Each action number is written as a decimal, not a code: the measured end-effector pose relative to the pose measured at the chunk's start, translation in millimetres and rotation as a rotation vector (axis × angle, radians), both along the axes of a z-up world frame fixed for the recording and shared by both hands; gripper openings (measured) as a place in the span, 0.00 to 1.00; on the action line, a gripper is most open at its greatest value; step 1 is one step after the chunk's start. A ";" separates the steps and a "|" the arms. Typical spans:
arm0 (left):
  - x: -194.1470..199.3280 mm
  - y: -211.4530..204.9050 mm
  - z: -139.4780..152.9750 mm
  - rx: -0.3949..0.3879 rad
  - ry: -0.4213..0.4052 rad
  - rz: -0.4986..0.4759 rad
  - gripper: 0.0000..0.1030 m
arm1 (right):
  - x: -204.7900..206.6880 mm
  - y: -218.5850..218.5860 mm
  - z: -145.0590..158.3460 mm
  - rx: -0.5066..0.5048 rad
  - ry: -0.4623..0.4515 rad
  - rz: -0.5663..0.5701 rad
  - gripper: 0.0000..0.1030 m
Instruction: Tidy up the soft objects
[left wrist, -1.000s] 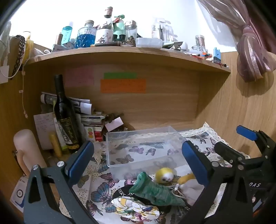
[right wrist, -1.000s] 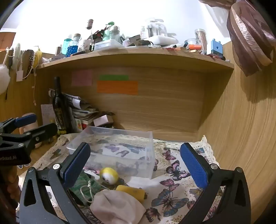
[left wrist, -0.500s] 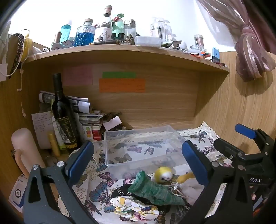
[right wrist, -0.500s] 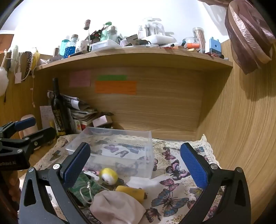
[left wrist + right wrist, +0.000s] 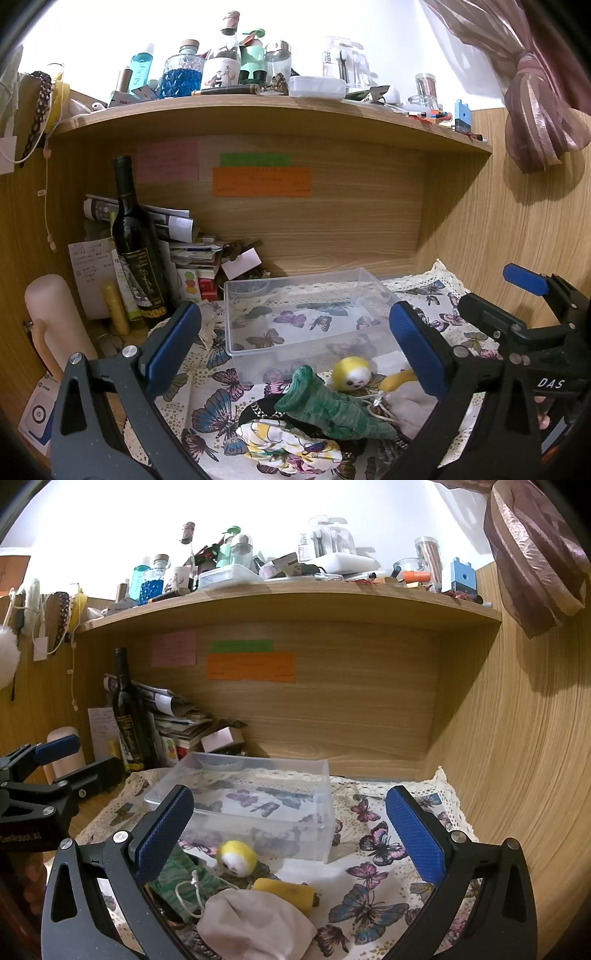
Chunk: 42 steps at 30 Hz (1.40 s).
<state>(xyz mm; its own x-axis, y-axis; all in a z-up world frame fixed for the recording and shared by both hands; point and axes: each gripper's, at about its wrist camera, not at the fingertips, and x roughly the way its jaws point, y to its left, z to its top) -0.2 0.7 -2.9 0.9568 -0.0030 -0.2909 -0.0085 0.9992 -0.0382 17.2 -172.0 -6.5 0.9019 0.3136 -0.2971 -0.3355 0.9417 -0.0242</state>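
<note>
A: Both our tools, left tool [image 5: 291,350] and right tool [image 5: 288,834], hang released over the counter's near edge, above the soft pile.

B: The green sock [image 5: 328,410] is light and floppy, so we pinch its cuff. Beyond it waits the clear bin [image 5: 306,314].

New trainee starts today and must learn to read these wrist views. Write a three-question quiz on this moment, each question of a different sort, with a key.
1. True or false: the clear plastic bin already holds one of the soft objects.
2. Multiple choice: which item lies right in front of the bin's near wall? A) the round yellow plush ball with a white face B) the dark glass wine bottle C) the orange paper note
3. Fill in: both the left gripper and the right gripper are ____ and hold nothing.

Key: 1 false, the bin shows only the butterfly cloth through its floor; 2 A; 3 open.
</note>
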 end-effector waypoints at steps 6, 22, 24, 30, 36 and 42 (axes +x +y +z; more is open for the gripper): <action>-0.7 -0.8 -0.6 0.001 -0.002 0.001 1.00 | 0.5 0.0 -0.7 0.003 0.001 0.000 1.00; -2.6 -5.2 1.6 0.020 -0.019 -0.006 1.00 | 1.0 0.0 -2.0 0.007 0.002 0.003 1.00; -2.7 -5.5 1.8 0.021 -0.020 -0.005 1.00 | 1.4 -0.7 -2.8 0.008 0.002 0.005 1.00; -3.2 -6.1 2.1 0.020 -0.019 -0.009 1.00 | 1.3 -1.1 -2.2 0.010 0.002 0.006 1.00; -3.6 -7.3 2.6 0.019 -0.019 -0.012 1.00 | 0.6 -1.2 -1.9 0.009 -0.002 0.004 1.00; -3.7 -6.9 2.3 0.019 -0.020 -0.011 1.00 | -0.1 -1.7 -1.8 0.011 -0.002 0.006 1.00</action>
<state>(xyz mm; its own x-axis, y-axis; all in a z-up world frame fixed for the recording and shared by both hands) -3.9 -6.2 -0.5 0.9622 -0.0076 -0.2722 0.0026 0.9998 -0.0188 17.1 -173.7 -8.3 0.9004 0.3223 -0.2921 -0.3412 0.9399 -0.0147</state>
